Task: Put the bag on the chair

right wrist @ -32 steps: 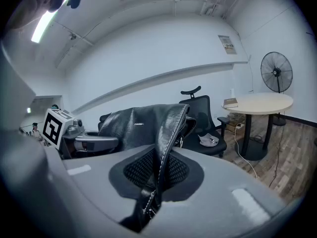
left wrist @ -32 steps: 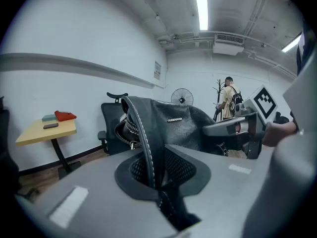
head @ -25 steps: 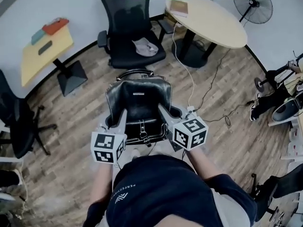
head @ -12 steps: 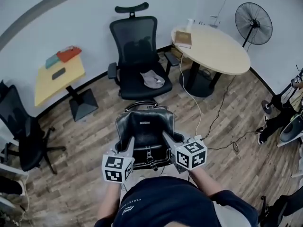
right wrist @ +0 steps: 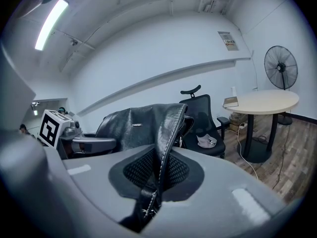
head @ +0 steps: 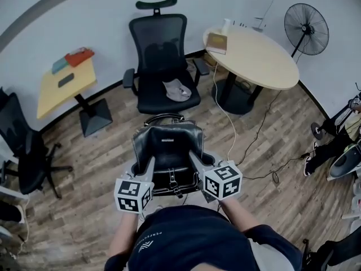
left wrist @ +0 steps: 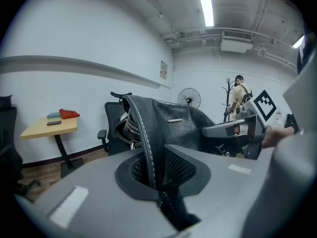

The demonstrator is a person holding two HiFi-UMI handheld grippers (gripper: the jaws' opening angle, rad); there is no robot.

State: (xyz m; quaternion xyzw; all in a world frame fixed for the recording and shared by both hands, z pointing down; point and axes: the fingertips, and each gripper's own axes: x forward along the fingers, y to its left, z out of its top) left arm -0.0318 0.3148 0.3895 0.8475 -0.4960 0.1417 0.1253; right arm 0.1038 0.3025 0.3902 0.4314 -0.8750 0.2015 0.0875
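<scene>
A black leather bag [head: 167, 151] hangs in the air between my two grippers, above the wooden floor. My left gripper [head: 148, 165] is shut on the bag's left edge, the stitched seam [left wrist: 148, 148] pinched between its pads. My right gripper [head: 194, 160] is shut on the bag's right edge [right wrist: 163, 143]. The black office chair [head: 163, 66] stands just beyond the bag against the wall, facing me, with a grey crumpled cloth [head: 176, 89] on its seat. In the right gripper view the chair [right wrist: 203, 123] shows behind the bag.
A round beige table [head: 251, 55] with a book stands at the right, cables [head: 248, 134] trail on the floor beneath it. A fan [head: 306, 21] stands far right. A small yellow table [head: 62, 86] is at the left, another black chair [head: 22, 151] at the left edge.
The view has shifted back and tilted up, so the chair's headrest and the wall now show. The bag stays held between both grippers, a little nearer the chair than one second ago.
</scene>
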